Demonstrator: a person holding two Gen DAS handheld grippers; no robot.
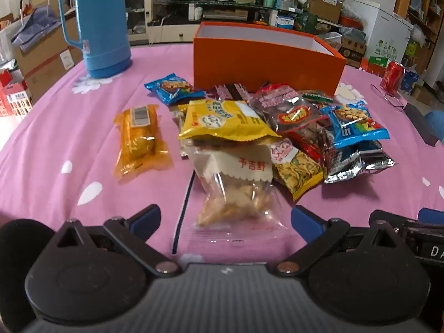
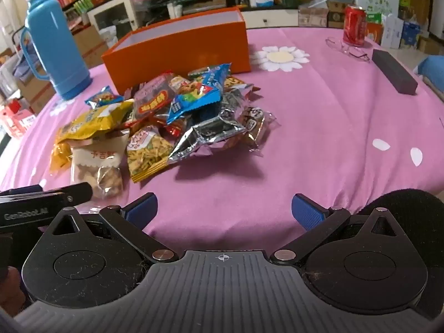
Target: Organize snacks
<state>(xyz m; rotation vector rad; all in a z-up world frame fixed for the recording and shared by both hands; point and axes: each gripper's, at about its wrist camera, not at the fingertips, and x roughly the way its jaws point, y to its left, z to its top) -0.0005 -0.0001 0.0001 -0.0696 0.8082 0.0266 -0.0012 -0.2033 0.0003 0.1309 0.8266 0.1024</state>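
Nearest packet: while both tools hang tilted down over the near edge of the desk [image 2: 319, 127], a clear snack packet [image 1: 236, 194] with a cream label lies straight ahead of the left hand-held gripper [image 1: 224, 219], its near sealed end reaching in between the blue pads [image 1: 145, 219].
Long axis: the packet runs near to far, in line with the fingers, so the pads would close across its narrow width.
Left hand-held gripper: jaws wide apart, nothing pressed; whether the pads touch the film cannot be told.
Right hand-held gripper [image 2: 223, 211]: jaws wide apart over bare pink cloth, holding nothing; the same clear packet [image 2: 97, 166] sits off to its left, beside the other tool.
Nearer hand: the left, by judgement; the right would have to cross leftward to reach that packet.
Middle ground: the snack pile [image 1: 291, 127] lies just behind the clear packet, a yellow bag [image 1: 224, 120] overlapping its far end; an orange wrapped snack [image 1: 140, 138] lies alone to the left of the pile.
Farther: the open orange box [image 1: 266, 61] stands behind the pile, its long side facing the tools, probably the place for the snacks.
Far edge: a blue flask [image 1: 102, 25] stands far left, a red can [image 2: 354, 25] far right.
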